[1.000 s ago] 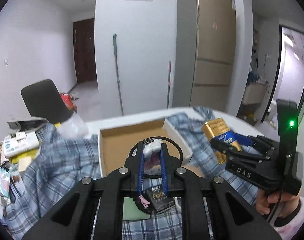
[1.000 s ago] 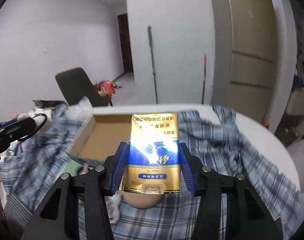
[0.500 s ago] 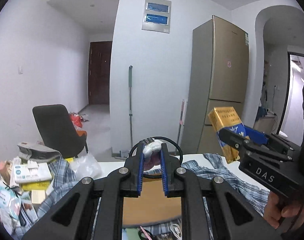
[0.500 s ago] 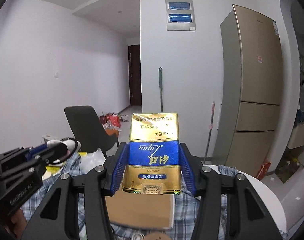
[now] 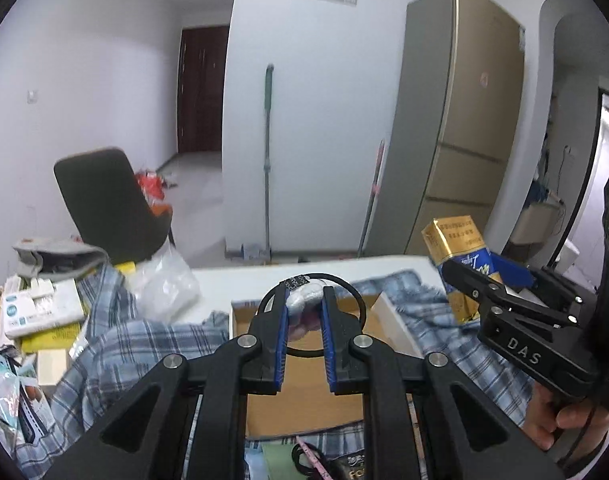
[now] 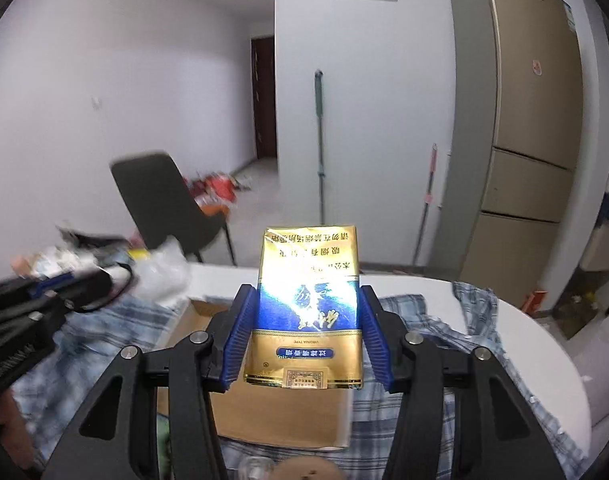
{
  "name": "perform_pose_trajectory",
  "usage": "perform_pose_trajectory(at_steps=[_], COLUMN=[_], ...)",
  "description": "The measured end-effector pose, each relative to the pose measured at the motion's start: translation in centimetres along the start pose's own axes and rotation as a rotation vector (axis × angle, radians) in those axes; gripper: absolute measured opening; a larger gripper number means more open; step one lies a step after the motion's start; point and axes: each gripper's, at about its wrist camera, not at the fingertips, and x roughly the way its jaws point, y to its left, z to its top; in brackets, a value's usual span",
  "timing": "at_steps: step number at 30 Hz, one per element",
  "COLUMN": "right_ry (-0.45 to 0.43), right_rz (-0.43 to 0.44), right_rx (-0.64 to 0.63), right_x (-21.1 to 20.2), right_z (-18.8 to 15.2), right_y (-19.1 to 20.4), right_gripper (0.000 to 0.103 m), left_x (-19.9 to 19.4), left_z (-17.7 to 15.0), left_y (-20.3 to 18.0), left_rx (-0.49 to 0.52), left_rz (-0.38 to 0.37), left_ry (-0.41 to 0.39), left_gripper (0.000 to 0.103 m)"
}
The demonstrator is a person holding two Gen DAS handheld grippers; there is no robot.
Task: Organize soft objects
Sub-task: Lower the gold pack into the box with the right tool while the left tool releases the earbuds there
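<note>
My left gripper (image 5: pixel 304 312) is shut on a small white and pink soft piece with a black elastic loop (image 5: pixel 304 308), held above an open cardboard box (image 5: pixel 308 384). My right gripper (image 6: pixel 309 320) is shut on a gold and blue soft pack (image 6: pixel 308 312), held upright above the same box (image 6: pixel 280 412). In the left wrist view the right gripper (image 5: pixel 504 300) and its pack (image 5: pixel 460 256) are at the right of the box. In the right wrist view the left gripper (image 6: pixel 76 284) is blurred at the left.
A blue plaid cloth (image 5: pixel 116 356) covers the white table (image 6: pixel 544 352) around the box. Packets and boxes (image 5: pixel 36 312) pile at the left with a clear plastic bag (image 5: pixel 164 288). A dark chair (image 5: pixel 108 204), a mop (image 5: pixel 268 160) and a fridge (image 5: pixel 460 120) stand beyond.
Both views have tipped back down, so the table and box show again. Both grippers still hold their items above the box.
</note>
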Motion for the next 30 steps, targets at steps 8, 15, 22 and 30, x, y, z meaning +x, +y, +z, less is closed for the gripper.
perform_pose_trajectory(at_steps=[8,15,22,30], right_ry=[0.206,0.337,0.394,0.393], right_rz=[0.098,0.106,0.105,0.081], right_rx=[0.028,0.042,0.023,0.001], right_x=[6.4,10.3,11.6,11.9], right_z=[-2.9,-6.0,-7.3,-7.5], right_y=[-0.3,-0.5,-0.2,-0.1], right_gripper=[0.050,0.050,0.050,0.076], left_x=[6.1,11.1,12.5,12.0], left_z=[-2.7,-5.6,-6.5,-6.0], left_y=[0.0,0.9,1.3,1.6], left_rx=[-0.006,-0.033,-0.041,-0.032], left_rz=[0.012,0.028,0.057,0.113], left_ry=[0.178,0.334,0.350,0.309], left_gripper=[0.016,0.016,0.016,0.085])
